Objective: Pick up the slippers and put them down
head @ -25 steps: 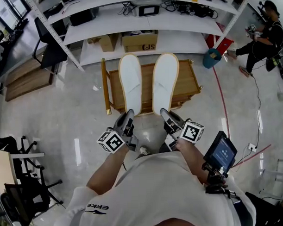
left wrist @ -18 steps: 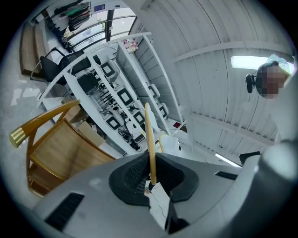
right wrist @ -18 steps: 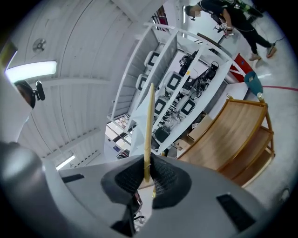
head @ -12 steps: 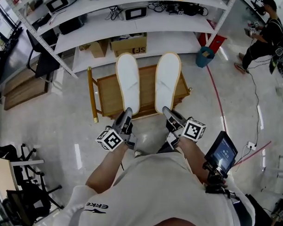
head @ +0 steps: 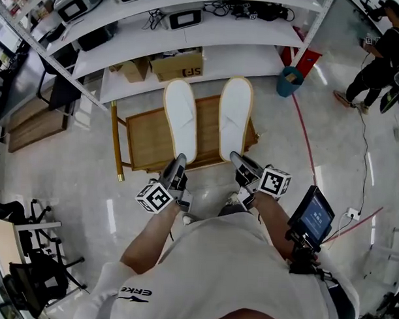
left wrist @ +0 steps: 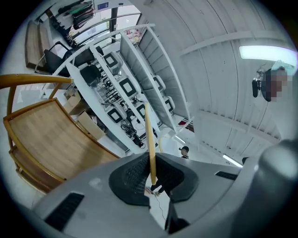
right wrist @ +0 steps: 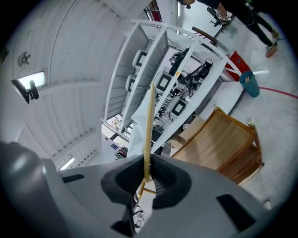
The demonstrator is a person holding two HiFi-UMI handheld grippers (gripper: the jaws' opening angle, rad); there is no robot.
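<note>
While you hold both grippers out in front of your chest, each one is clamped on the near end of a white slipper with a tan rim. In the head view the left gripper (head: 178,163) sits just below centre-left of the frame and the right gripper (head: 236,159) just below centre-right. The left slipper (head: 181,119) and the right slipper (head: 235,116) stretch away from you side by side, apart and roughly parallel, toward the white shelving (head: 210,32) along the top of the frame. Both overlap the low wooden rack (head: 145,137) at centre. In the left gripper view, the left gripper (left wrist: 152,175) has its dark pads pressed onto the slipper, which shows edge-on as a thin tan strip (left wrist: 149,135) rising from the jaws. The rack (left wrist: 51,139) fills the left of that frame. The right gripper view shows the same pinch: the right gripper (right wrist: 145,175) is closed on its slipper's thin edge (right wrist: 148,130), with the rack (right wrist: 219,139) at lower right. A cardboard box (head: 178,64) sits on the bottom shelf, a teal bin (head: 288,80) stands on the floor at upper right, and another person (head: 383,54) stands in the far upper right corner.
</note>
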